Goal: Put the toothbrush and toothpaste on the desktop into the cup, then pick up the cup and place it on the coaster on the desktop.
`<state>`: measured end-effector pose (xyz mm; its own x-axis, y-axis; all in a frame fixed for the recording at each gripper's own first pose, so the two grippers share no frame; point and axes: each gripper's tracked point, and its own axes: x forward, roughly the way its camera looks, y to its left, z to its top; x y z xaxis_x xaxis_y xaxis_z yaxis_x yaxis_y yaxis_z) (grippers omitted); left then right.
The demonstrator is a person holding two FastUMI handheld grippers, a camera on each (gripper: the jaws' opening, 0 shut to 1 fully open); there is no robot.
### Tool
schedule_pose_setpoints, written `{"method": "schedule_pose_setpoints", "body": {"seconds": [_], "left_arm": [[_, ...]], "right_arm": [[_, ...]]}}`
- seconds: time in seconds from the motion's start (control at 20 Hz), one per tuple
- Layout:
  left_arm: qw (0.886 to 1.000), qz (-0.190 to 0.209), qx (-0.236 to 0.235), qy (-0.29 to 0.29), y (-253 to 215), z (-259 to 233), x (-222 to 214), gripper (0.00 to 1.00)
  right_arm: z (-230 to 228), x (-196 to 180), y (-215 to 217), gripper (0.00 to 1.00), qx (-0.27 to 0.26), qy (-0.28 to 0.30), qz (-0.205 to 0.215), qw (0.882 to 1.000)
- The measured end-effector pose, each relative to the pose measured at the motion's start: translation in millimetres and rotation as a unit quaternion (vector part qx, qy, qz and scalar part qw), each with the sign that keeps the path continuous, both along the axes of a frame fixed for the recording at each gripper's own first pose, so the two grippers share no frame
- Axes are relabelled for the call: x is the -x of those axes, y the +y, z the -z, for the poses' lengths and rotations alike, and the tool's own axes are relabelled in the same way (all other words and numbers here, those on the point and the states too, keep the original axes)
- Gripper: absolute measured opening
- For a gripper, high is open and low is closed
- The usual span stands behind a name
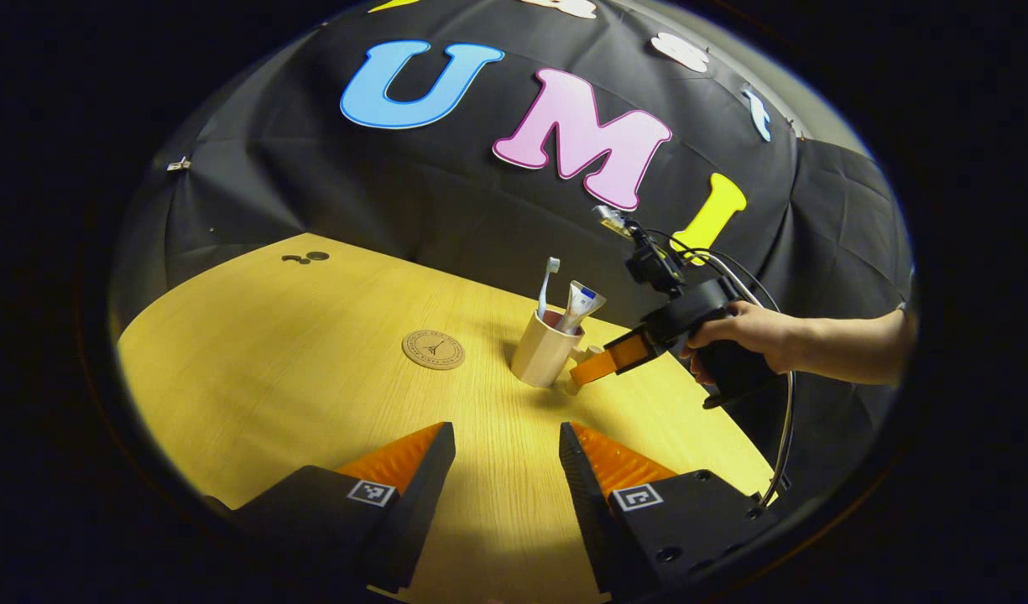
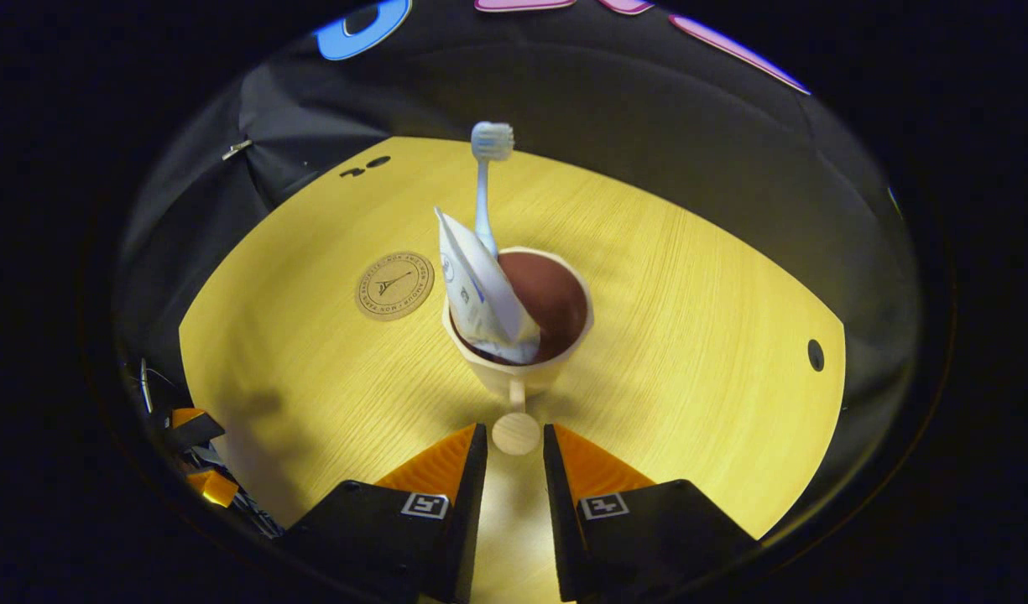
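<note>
A beige cup [image 1: 540,352] [image 2: 514,369] stands on the wooden desktop [image 1: 270,377], apart from the coaster. A white-blue toothbrush [image 1: 547,281] [image 2: 482,189] and a white toothpaste tube [image 1: 582,304] [image 2: 480,289] stand inside it. The round brown coaster [image 1: 433,349] [image 2: 394,285] lies bare to the cup's left. My right gripper [image 1: 596,370] [image 2: 514,432], held by a hand [image 1: 744,331], has its fingers on either side of the cup's round handle knob [image 2: 516,434], with thin gaps showing. My left gripper [image 1: 507,445] hangs open above the desk's near side.
A few small dark marks [image 1: 305,257] [image 2: 367,165] sit at the desk's far corner. A dark hole [image 2: 816,355] lies near the desk's edge. The left gripper's orange and black body [image 2: 190,453] shows at the lower left in the right gripper view.
</note>
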<state>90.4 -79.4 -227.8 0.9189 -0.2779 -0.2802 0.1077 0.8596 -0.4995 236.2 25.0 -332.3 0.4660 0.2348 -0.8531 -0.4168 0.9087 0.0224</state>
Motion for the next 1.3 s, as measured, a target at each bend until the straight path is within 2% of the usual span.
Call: {"method": "schedule_pose_setpoints", "body": {"seconds": [0.3,0.55,0.65,0.75,0.85,1.15,1.3], "left_arm": [[1.000,-0.001,-0.007,0.009,5.6,5.4,10.9,0.79],[1.000,-0.002,-0.009,0.016,9.8,8.0,17.4,0.79],[1.000,-0.001,-0.011,0.017,10.8,8.6,17.8,0.79],[1.000,-0.002,-0.012,0.017,12.9,7.8,19.1,0.80],[1.000,-0.003,-0.010,0.016,14.1,5.4,18.9,0.79],[1.000,-0.006,-0.014,0.015,21.1,5.6,27.7,0.79],[1.000,-0.010,-0.012,0.015,23.7,4.7,31.3,0.79]], "right_arm": [[13.5,-23.3,9.1,0.42,0.024,0.025,0.004,0.999],[26.0,-25.0,5.8,0.43,0.054,0.055,0.007,0.997],[27.8,-26.2,10.6,0.42,0.051,0.066,0.011,0.996],[25.1,-25.9,10.7,0.47,0.050,0.076,0.011,0.996],[25.1,-26.1,10.5,0.36,0.052,0.076,0.005,0.996],[21.7,-21.6,9.9,0.33,0.054,0.070,-0.015,0.996],[6.6,-25.6,21.1,0.32,0.036,0.052,-0.018,0.998]]}}
